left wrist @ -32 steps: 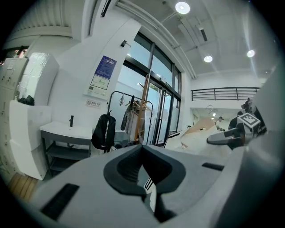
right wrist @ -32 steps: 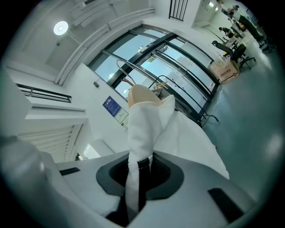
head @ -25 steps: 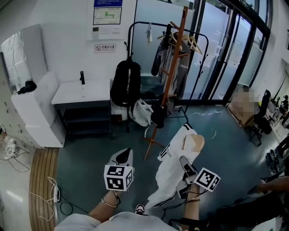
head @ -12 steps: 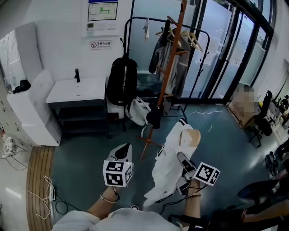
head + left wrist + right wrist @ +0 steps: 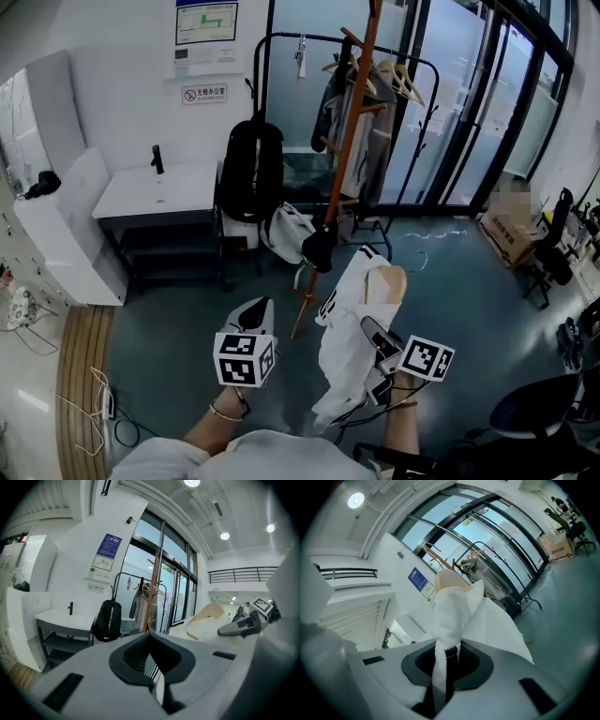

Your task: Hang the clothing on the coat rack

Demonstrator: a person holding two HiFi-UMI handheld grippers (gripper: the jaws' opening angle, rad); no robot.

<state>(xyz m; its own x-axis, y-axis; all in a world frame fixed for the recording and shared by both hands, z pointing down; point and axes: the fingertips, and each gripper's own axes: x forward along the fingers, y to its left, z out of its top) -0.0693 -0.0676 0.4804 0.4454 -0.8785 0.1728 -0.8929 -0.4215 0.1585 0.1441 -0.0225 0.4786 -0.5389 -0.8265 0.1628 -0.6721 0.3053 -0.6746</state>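
Grey left gripper (image 5: 259, 311), checkered marker cube (image 5: 245, 359), wrist bracelet (image 5: 223, 417).

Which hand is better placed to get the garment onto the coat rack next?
Probably right. The right tool is clamped on the white garment, facing the wooden coat rack; the left tool is shut and empty.

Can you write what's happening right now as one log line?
right gripper: shut on garment | left gripper: shut, empty | garment: on hanger, not yet on rack
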